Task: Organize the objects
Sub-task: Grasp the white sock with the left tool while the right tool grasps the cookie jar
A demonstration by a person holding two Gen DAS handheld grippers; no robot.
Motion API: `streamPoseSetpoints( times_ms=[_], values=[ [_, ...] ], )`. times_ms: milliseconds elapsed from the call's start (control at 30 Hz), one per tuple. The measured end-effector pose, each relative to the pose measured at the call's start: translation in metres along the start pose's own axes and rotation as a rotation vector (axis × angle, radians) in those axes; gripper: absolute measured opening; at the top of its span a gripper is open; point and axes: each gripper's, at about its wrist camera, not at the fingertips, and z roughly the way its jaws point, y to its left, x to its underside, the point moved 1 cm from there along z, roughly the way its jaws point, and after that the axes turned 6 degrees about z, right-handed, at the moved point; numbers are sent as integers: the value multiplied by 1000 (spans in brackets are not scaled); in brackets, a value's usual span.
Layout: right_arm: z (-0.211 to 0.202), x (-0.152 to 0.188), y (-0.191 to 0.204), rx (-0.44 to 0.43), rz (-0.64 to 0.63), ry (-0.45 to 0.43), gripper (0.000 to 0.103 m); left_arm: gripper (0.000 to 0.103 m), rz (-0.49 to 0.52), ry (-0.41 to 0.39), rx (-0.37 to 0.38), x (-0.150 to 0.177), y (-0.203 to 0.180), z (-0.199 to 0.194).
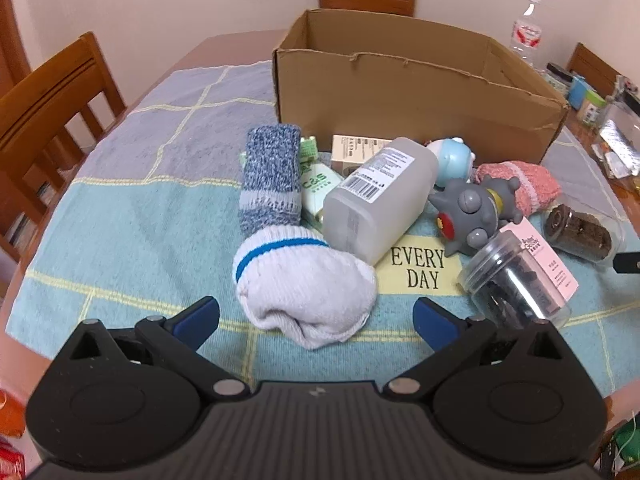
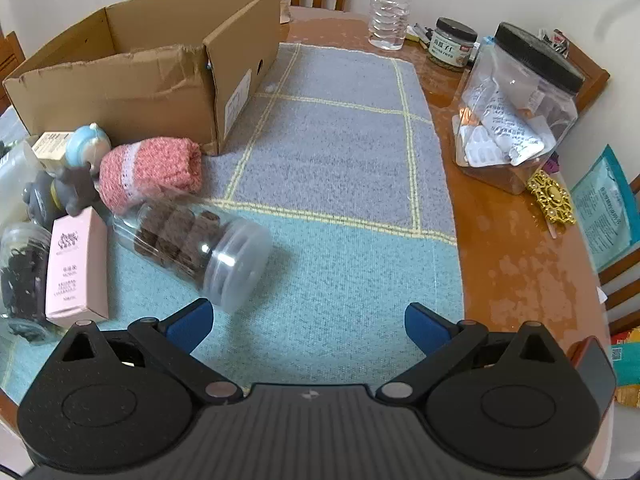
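Note:
An open cardboard box (image 1: 412,92) (image 2: 120,80) stands at the back of the checked cloth. In front of it lies a heap: a rolled white sock (image 1: 308,284), a blue-grey sock (image 1: 272,176), a translucent bottle (image 1: 380,196), a grey toy (image 1: 468,208), a blue toy (image 1: 452,160), a pink sock (image 1: 520,184) (image 2: 152,168), and clear jars (image 1: 516,284) (image 2: 200,244). My left gripper (image 1: 316,318) is open, just short of the white sock. My right gripper (image 2: 308,320) is open over bare cloth, the lying jar of brown pieces by its left finger.
A pink carton (image 2: 76,268) lies by the jars. At the right on the wooden table (image 2: 508,248) stand a black-lidded jar of packets (image 2: 516,108), a water bottle (image 2: 392,4) and a small jar (image 2: 452,42). Wooden chairs (image 1: 52,108) ring the table.

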Motion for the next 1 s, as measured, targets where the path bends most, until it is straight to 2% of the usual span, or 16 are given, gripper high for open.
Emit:
streamPoseSetpoints(
  times_ms=[133,300,533,600,733,1000],
  values=[
    [-4,-3,15,-109,48,27,103,102,18,0,54,-3,8,3],
    [12,-11,28,-167,203,78,103,102,60,7,92,-2,15,7],
    [26,-21,45,-134,333,96,103,102,89,26,135,4,27,14],
    [29,-24,51,-68,336,77,103,102,105,27,148,3,29,16],
    [32,-26,56,3,323,56,103,102,115,27,167,1,33,21],
    [32,-26,46,31,310,43,103,102,50,44,146,-1,31,35]
  ],
)
